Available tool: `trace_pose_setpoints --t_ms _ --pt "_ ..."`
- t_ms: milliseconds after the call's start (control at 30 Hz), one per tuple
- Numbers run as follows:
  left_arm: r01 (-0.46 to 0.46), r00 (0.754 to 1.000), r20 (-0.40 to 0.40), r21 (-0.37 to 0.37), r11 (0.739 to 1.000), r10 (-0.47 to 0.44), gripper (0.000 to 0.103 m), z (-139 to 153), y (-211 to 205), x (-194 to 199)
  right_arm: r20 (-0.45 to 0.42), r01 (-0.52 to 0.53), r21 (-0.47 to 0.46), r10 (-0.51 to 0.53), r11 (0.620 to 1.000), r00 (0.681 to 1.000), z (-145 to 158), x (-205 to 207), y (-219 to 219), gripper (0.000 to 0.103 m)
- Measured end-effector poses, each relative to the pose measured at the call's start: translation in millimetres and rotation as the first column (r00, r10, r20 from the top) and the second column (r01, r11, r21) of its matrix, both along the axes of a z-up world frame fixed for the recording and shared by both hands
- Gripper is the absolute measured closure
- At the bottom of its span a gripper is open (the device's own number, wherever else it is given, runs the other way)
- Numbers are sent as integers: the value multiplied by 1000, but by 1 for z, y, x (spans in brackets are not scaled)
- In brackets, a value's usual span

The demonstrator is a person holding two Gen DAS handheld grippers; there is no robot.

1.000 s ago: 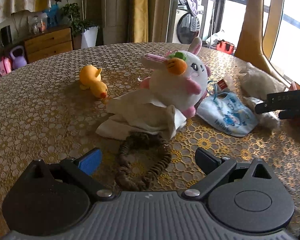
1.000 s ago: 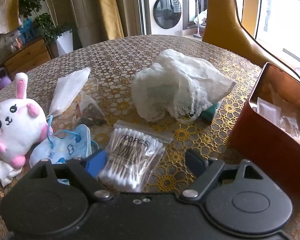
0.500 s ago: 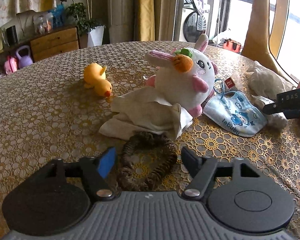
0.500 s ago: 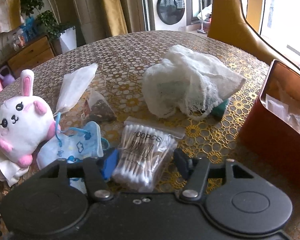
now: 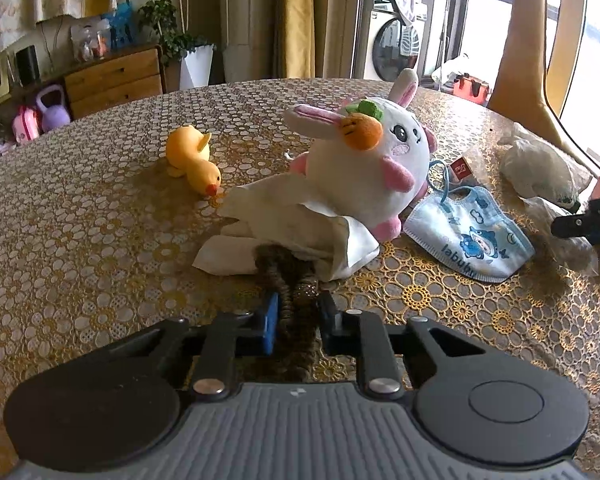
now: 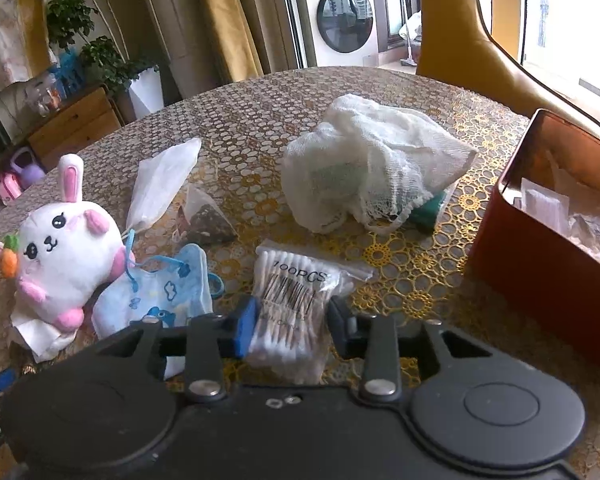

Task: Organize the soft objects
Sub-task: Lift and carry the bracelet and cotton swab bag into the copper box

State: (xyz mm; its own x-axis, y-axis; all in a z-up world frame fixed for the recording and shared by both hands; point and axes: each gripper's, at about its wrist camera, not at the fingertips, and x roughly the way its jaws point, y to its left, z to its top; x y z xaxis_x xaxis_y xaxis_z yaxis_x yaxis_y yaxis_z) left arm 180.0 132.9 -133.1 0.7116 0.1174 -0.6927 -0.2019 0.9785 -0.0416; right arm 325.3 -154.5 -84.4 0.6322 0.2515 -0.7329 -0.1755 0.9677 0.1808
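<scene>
Hair tie (image 5: 290, 280) now pinched by left claw (image 5: 296, 314), earlier open.

On the round table with the gold lace cloth (image 5: 100, 208) lie two plush toys: one yellow duck (image 5: 194, 160) at the far left and one white, pink-eared rabbit (image 5: 374, 160) carrying one orange carrot. There is one crumpled white cloth (image 5: 284, 224), one brown coiled hair tie (image 5: 288, 276), one blue printed face mask (image 5: 472, 236), one clear bag of cotton swabs (image 6: 296, 300), one white mesh bundle (image 6: 372, 168), one clear plastic bag (image 6: 160, 180), one pyramid tea bag (image 6: 206, 220), and one red-brown box (image 6: 540, 248) at the right.
</scene>
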Motion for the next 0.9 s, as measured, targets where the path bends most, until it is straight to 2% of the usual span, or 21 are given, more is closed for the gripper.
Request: trace_pose_setpoints --t_ms 267,600,900 --pt "-4 1000 5 -41 999 4 84 10 -2 -8 31 -31 46 29 998 999 17 -21 -12 68" --pt "27 998 51 -74 997 -23 84 46 -22 -25 103 -88 92 78 992 992 55 -61 -31 68" --pt "109 990 96 -98 989 -99 84 82 -56 -32 162 -97 118 78 988 984 87 -91 -57 68"
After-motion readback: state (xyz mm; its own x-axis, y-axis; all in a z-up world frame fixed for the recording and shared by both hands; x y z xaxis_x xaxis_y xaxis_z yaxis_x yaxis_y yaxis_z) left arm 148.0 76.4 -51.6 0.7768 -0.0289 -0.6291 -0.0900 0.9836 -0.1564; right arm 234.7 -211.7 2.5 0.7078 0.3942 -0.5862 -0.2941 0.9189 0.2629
